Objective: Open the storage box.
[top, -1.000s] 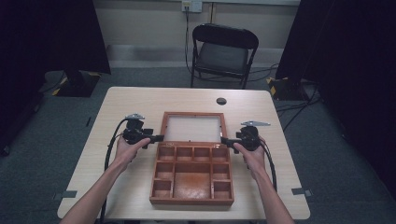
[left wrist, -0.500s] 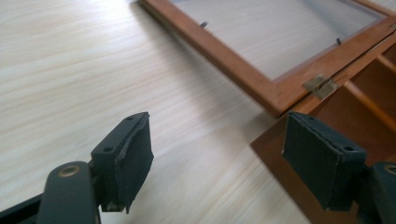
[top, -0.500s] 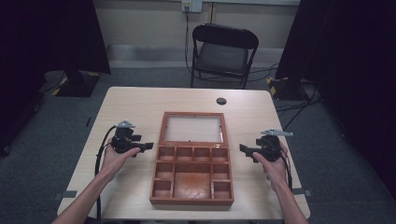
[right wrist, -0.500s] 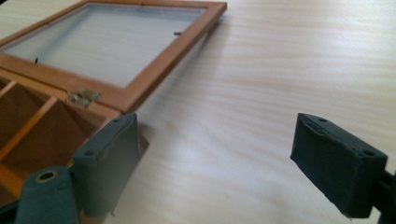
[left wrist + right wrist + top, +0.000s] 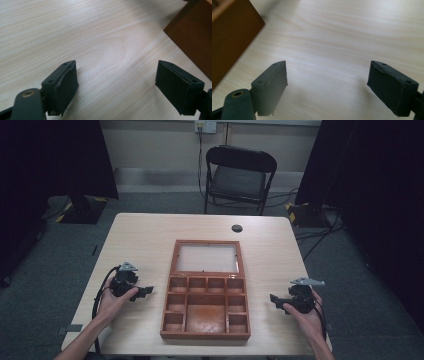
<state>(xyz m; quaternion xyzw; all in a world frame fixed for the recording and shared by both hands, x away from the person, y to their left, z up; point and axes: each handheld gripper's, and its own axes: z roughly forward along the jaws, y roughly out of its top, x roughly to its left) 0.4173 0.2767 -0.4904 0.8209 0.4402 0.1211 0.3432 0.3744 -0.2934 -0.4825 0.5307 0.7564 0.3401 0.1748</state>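
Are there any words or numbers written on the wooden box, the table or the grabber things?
None: no word, number, label or sign can be read.
Wooden box: plain brown wood, open, with a pale panel in its lid, no writing.
Table: bare wood grain and a small dark round spot, not a sign.
Left gripper and right gripper: plain black, no marks.

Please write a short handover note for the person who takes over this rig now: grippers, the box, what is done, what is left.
Left gripper: open, holding nothing, over bare table left of the box.
Right gripper: open, holding nothing, to the right of the box.
Brown wooden compartment box: at the middle of the light wooden table, its glass-panelled lid lying open and flat behind it. The compartments look empty.
Done: lid is open.
Left: unclear; perhaps filling the box or closing it.
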